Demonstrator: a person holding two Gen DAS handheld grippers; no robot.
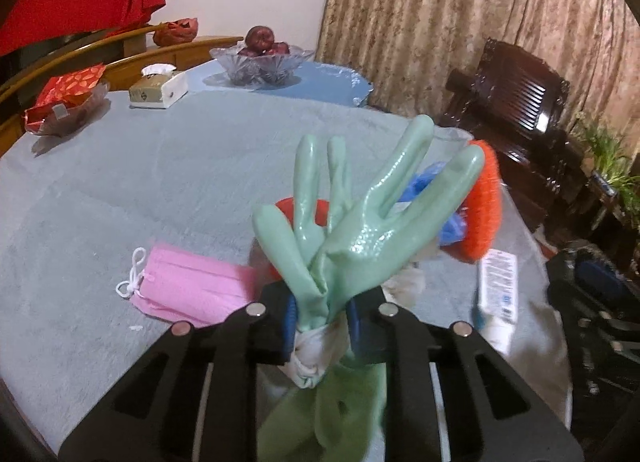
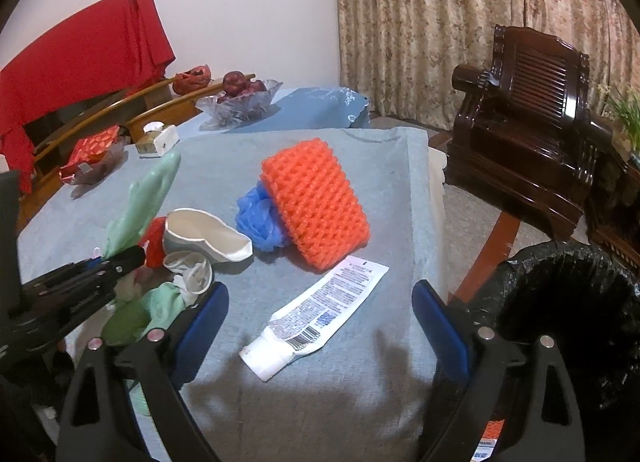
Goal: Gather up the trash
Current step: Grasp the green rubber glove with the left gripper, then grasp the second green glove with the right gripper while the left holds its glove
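Left wrist view
Left gripper (image 1: 322,322): jaws closed on the green rubber glove (image 1: 352,230), pinched at its wrist; the glove's fingers point up and away from the camera, lifted above the table.
Glove cuff: a white lining bunches out below the blue pads (image 1: 290,322), and more green material hangs beneath, blurred.
Pink face mask (image 1: 192,288): lies flat on the grey tablecloth (image 1: 140,182), just left of the gripper, its white ear loop curled at its left end.
Orange foam net (image 1: 482,202): partly hidden behind the glove, with the blue mesh puff (image 1: 424,182) against it.
Toothpaste tube (image 1: 498,288): on the cloth at the right, blurred.
Far end: tissue box (image 1: 158,88), glass fruit bowl (image 1: 262,62) and red snack packet (image 1: 66,96).

Right wrist view
Right gripper (image 2: 320,322): jaws wide apart, nothing between them, hovering over the toothpaste tube (image 2: 320,312), which lies diagonally on the cloth with its cap toward the camera.
Orange foam net (image 2: 318,202): beyond the tube, touching the blue mesh puff (image 2: 258,222) on its left.
White shoe (image 2: 204,236): beside the puff, opening upward.
Left gripper (image 2: 128,258): enters from the left, holding the green glove (image 2: 148,198).
Trash bin (image 2: 560,302): black-lined, off the table's right edge, beside the right finger.
Wooden armchair (image 2: 528,134): stands behind the bin, before the curtain.
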